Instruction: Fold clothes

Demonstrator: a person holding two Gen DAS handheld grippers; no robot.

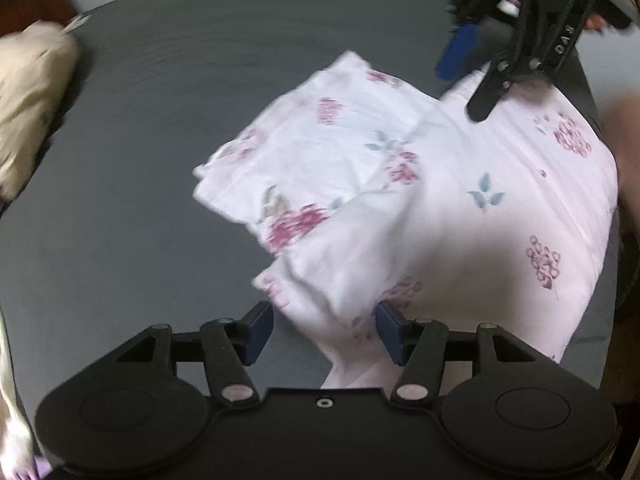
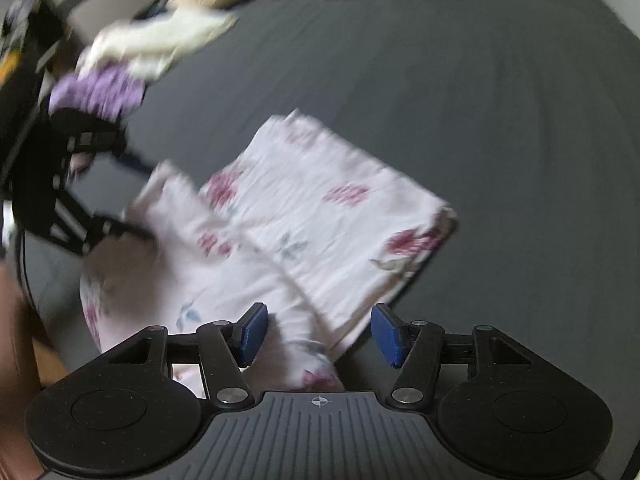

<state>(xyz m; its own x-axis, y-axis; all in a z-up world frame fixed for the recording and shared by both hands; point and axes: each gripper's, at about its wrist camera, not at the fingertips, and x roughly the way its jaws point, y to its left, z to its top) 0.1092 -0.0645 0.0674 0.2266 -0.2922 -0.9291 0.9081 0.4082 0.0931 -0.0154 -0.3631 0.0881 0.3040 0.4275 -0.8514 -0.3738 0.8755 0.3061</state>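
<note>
I see the floral garment (image 1: 400, 184) lying partly folded on the dark grey bed (image 1: 160, 120), pale pink with magenta flower clusters and small blue-green leaves. In my left wrist view it spreads from the middle of the bed toward the right edge, one folded flap laid across the rest. My left tongs (image 1: 324, 334) stand partly apart over its near end; cloth lies between the blue pads (image 1: 390, 332) but neither pad presses on it. My right tongs (image 1: 466, 80) show at the far right corner of that view, hovering over the garment's far edge with their pads apart.

From the right wrist view, the right tongs (image 2: 316, 334) are likewise partly apart, the garment's near corner (image 2: 316, 344) beneath the gap, not gripped. The left tongs (image 2: 132, 200) sit at the garment's left end, blurred. A cream bundle (image 1: 28, 100) lies by the bed's far left edge, and a purple and white pile (image 2: 120, 72) beside the left tongs.
</note>
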